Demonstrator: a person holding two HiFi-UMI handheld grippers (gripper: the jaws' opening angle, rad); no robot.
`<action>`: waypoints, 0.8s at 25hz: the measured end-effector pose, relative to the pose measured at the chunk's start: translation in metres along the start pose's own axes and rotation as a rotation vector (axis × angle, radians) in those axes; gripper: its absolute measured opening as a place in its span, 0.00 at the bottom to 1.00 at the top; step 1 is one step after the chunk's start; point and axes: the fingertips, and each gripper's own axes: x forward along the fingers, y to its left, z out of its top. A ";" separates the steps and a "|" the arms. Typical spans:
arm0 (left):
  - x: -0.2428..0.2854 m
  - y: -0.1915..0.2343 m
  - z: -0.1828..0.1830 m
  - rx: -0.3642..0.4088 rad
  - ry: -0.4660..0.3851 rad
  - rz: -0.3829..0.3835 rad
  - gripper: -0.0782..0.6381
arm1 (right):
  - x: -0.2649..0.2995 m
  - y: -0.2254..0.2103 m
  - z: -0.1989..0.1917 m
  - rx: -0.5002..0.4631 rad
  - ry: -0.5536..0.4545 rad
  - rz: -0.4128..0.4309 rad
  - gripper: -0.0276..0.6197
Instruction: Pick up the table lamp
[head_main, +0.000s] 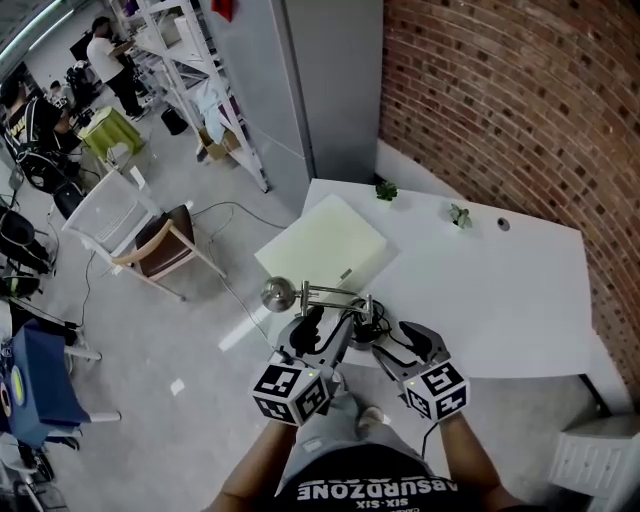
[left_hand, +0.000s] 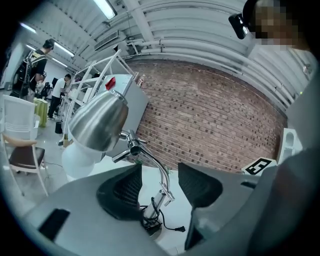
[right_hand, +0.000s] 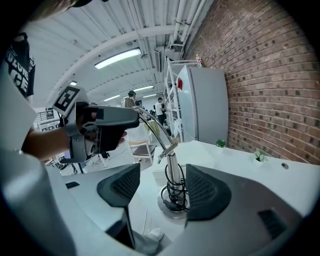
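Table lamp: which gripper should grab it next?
Probably the right gripper: its open fingers straddle the table lamp's upright post near the base. The left gripper, also open, faces the thin curved arm.

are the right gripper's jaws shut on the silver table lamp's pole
No, the right gripper has its jaws apart, and the upright pole of the silver metal table lamp stands in the gap between them.
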 end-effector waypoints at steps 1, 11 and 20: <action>0.003 0.003 -0.001 -0.001 0.002 0.006 0.40 | 0.005 -0.001 -0.001 0.000 0.006 0.004 0.45; 0.020 0.015 0.001 -0.028 0.002 0.045 0.40 | 0.047 -0.012 -0.003 -0.087 0.052 0.031 0.45; 0.029 0.019 0.008 -0.052 -0.010 0.056 0.40 | 0.073 -0.015 -0.004 -0.130 0.057 0.046 0.45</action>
